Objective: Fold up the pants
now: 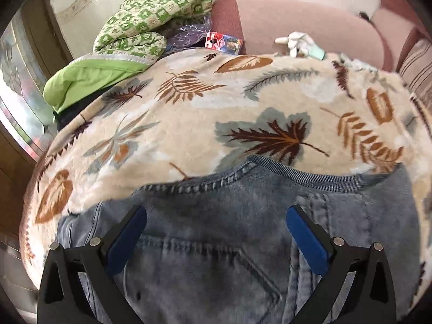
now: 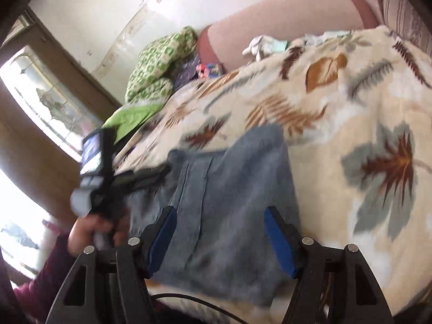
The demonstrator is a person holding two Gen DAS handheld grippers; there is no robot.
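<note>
Both tongs (image 1: 216, 216) (image 2: 218, 216) agape over jeans (image 1: 229, 243), no legible writing

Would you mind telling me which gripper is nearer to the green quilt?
Left. The left gripper hangs open over the jeans on the side towards the green quilt; the right gripper, also open, is over the jeans' other side, farther from it.

No lettering that I can read appears in either of my views. The small red and blue packet (image 1: 224, 42), upper centre of my left wrist view beside the green checked quilt (image 1: 151, 19), carries print too small and blurred to make out. The lit screen (image 2: 91, 151) at centre left of my right wrist view is likewise illegible.
</note>
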